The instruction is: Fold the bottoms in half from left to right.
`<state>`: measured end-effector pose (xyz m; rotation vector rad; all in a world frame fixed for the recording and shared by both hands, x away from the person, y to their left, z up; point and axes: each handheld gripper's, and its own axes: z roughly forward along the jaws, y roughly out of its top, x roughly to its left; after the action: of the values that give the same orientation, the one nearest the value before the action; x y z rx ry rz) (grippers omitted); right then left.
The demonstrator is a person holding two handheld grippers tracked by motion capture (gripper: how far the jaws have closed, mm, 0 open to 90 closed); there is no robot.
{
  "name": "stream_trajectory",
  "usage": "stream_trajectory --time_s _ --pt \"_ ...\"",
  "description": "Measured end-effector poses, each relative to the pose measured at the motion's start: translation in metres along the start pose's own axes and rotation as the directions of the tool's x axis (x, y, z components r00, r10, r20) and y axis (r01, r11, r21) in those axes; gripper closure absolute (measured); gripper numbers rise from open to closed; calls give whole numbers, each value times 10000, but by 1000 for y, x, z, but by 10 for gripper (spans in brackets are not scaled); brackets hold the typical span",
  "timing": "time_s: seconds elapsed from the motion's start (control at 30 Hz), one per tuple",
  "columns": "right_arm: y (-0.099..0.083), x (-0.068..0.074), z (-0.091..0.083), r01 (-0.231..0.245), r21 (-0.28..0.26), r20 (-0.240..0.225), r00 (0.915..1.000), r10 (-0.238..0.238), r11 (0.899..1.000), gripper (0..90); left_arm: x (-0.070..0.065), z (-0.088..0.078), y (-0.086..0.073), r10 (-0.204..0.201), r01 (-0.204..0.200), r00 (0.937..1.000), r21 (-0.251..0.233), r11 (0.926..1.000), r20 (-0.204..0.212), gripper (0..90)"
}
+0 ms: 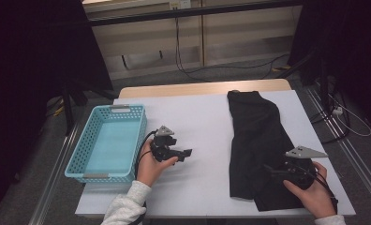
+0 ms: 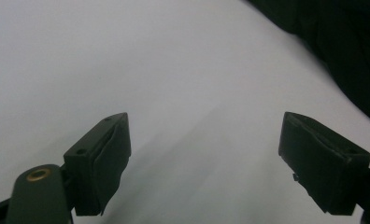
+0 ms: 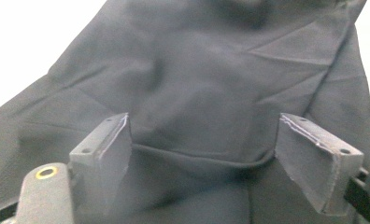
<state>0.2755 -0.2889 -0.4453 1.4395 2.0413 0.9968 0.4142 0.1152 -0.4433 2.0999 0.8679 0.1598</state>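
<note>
Creased black cloth (image 3: pixel 197 93) on smooth white tabletop (image 1: pixel 193 117)

A white table (image 1: pixel 202 126) bears 1 black garment (image 1: pixel 256 140) and 1 blue basket (image 1: pixel 109 143).

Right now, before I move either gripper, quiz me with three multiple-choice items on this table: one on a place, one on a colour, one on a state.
1. Where does the black cloth garment lie?
A. inside the basket
B. on the right part of the white table sheet
C. on the floor

2. What colour is the perforated plastic basket?
A. light blue
B. red
C. yellow

3. How do the right gripper jaws stand?
A. clamped on the basket rim
B. shut on nothing
C. open over the garment

Answers:
1 B, the high view shows it spread right of the left gripper.
2 A, its walls are light blue.
3 C, the right gripper view shows a wide gap with cloth beneath.
</note>
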Motion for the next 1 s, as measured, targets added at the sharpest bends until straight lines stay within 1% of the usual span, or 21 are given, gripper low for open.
stream_trajectory --time_s 0.07,0.1,0.17,0.2,0.23,0.27,0.3,0.37,0.43,0.47,0.5,0.53,0.57,0.67,0.73,0.87,1.0 --pt "1 3 2 40 -19 -316 9995 -41 10000 236 1 0 -1 -102 102 9999 -38 9999 -6 168" --pt "1 5 3 116 -10 -474 9988 -116 9999 267 2 -1 -2 -124 124 9999 -37 9999 -28 168" --pt "0 8 6 252 88 -727 9971 -245 9996 346 4 -2 -2 -160 159 9999 -64 9999 -50 186" --pt "-1 9 7 366 133 -941 9949 -352 9992 416 4 -3 -2 -137 137 9999 -39 9999 -94 188" --pt "-1 10 8 461 220 -1132 9926 -433 9987 461 5 -4 -2 -120 119 9998 -32 9999 -136 188" --pt "-2 12 8 564 313 -1175 9917 -524 9979 465 5 -5 -3 -176 174 9997 -99 9998 -181 188" --pt "-2 13 7 675 374 -1185 9910 -627 9970 485 5 -5 -2 -187 186 9997 -84 9998 -157 189" --pt "-2 17 7 934 440 -1386 9866 -865 9947 536 5 -6 -3 -141 140 9997 -53 9999 -187 189" --pt "-4 19 10 1220 696 -1386 9840 -1116 9901 567 5 -5 -3 -160 159 9996 -39 9999 -218 189" --pt "-6 20 12 1331 655 -1425 9822 -1227 9889 571 5 -4 -4 -210 208 9995 -77 9998 -232 190" --pt "-6 19 12 1237 633 -1474 9826 -1133 9903 587 5 -4 -4 -241 240 9996 -45 9997 -168 194" --pt "-5 19 12 1209 710 -1455 9833 -1096 9901 641 6 -4 -4 -245 244 9995 -29 9997 -184 199" --pt "-5 18 11 1290 746 -1443 9826 -1173 9888 691 6 -4 -4 -247 247 9995 2 9997 -179 202" --pt "-5 17 10 1267 741 -1500 9820 -1145 9892 805 6 -4 -4 -240 240 9995 -12 9997 -219 205" --pt "-5 16 9 1389 747 -1564 9796 -1259 9875 875 6 -4 -4 -217 217 9994 -11 9998 -258 206" --pt "-5 15 6 1552 823 -1528 9781 -1414 9844 895 6 -5 -4 -258 257 9994 -79 9996 -235 207" --pt "-5 10 2 1402 730 -1476 9807 -1284 9874 895 7 -5 -4 -296 294 9993 -101 9995 -236 209"
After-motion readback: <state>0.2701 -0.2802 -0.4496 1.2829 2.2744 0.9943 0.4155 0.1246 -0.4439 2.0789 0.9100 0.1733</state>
